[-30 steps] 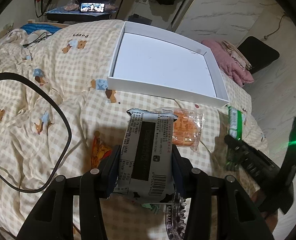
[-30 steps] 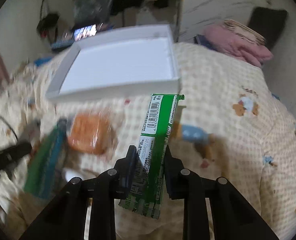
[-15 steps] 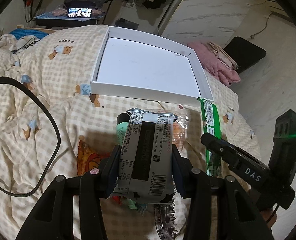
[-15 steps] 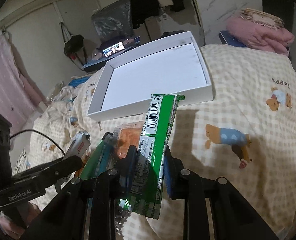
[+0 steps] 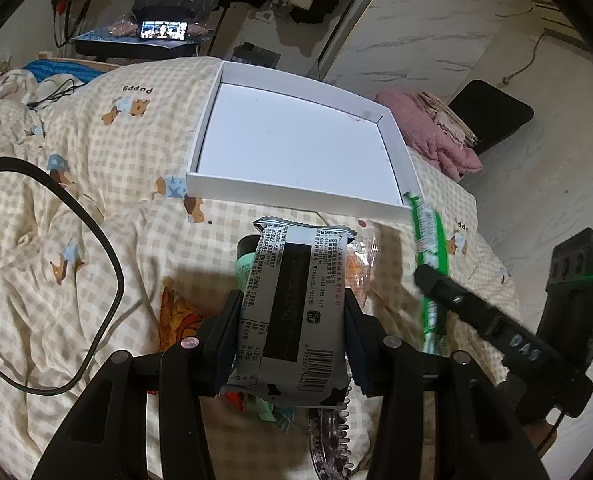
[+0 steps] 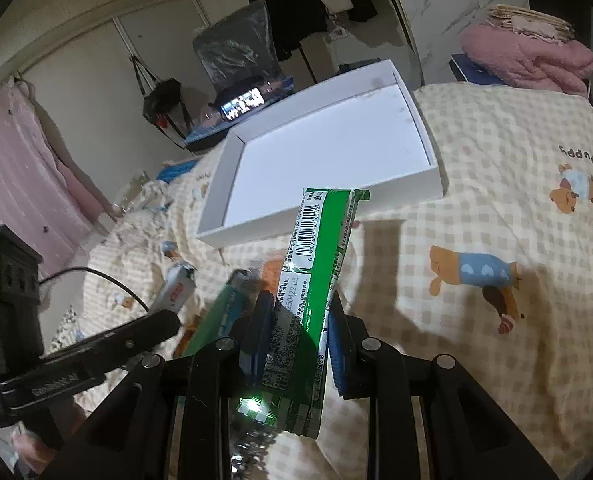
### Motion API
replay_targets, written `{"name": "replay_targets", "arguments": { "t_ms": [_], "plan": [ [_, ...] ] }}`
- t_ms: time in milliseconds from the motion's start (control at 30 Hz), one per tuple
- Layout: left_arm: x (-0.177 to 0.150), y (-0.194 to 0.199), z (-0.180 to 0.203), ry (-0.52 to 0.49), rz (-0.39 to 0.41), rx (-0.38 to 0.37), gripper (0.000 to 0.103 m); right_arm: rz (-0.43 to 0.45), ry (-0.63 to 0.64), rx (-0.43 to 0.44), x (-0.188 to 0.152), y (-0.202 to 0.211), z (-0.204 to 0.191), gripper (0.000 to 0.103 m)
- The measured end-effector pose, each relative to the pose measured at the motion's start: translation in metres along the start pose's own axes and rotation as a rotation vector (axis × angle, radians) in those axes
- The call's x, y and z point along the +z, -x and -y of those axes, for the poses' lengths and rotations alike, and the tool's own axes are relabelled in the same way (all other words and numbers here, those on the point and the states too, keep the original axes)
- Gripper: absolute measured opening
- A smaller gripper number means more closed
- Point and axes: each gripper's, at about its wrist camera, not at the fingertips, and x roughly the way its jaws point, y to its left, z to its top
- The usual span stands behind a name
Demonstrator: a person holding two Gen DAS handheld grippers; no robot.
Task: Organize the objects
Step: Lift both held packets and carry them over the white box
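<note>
Left tool (image 5: 292,320) grips grey snack packet (image 5: 296,312), right tool (image 6: 296,332) clamps green wafer pack (image 6: 316,264), both raised for dropping into white box (image 5: 296,196).

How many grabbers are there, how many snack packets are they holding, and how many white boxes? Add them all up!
Grippers: 2 (left gripper, right gripper)
Held packets: 2 (grey packet in the left, green packet in the right)
White box: 1
Total: 5
</note>
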Motion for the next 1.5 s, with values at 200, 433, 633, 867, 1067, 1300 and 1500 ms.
{"name": "replay_targets", "arguments": {
  "t_ms": [200, 433, 633, 867, 1067, 1300, 1500],
  "plan": [
    [0.01, 0.001, -0.003, 0.013, 0.006, 0.01, 0.05, 0.155, -0.021, -0.097, 0.009, 0.027, 0.001, 0.027],
    [0.051, 0.017, 0.004, 0.036, 0.053, 0.019, 0.05, 0.217, -0.045, -0.097, 0.052, 0.038, -0.01, 0.027],
    [0.086, 0.042, 0.005, 0.04, 0.137, 0.06, 0.05, 0.322, 0.096, -0.045, 0.096, 0.058, -0.055, 0.027],
    [0.125, 0.057, 0.004, 0.062, 0.22, 0.11, 0.05, 0.461, 0.148, -0.027, 0.115, 0.078, -0.077, 0.027],
    [0.168, 0.028, 0.012, 0.074, 0.146, 0.127, 0.05, 0.522, 0.157, -0.014, 0.147, 0.072, -0.077, 0.027],
    [0.157, -0.029, -0.011, 0.085, 0.188, 0.051, 0.05, 0.466, 0.168, -0.021, 0.164, 0.024, -0.051, 0.027],
    [0.135, -0.086, -0.039, 0.131, 0.128, -0.007, 0.05, 0.281, 0.211, -0.11, 0.144, -0.04, -0.019, 0.027]
  ]
}}
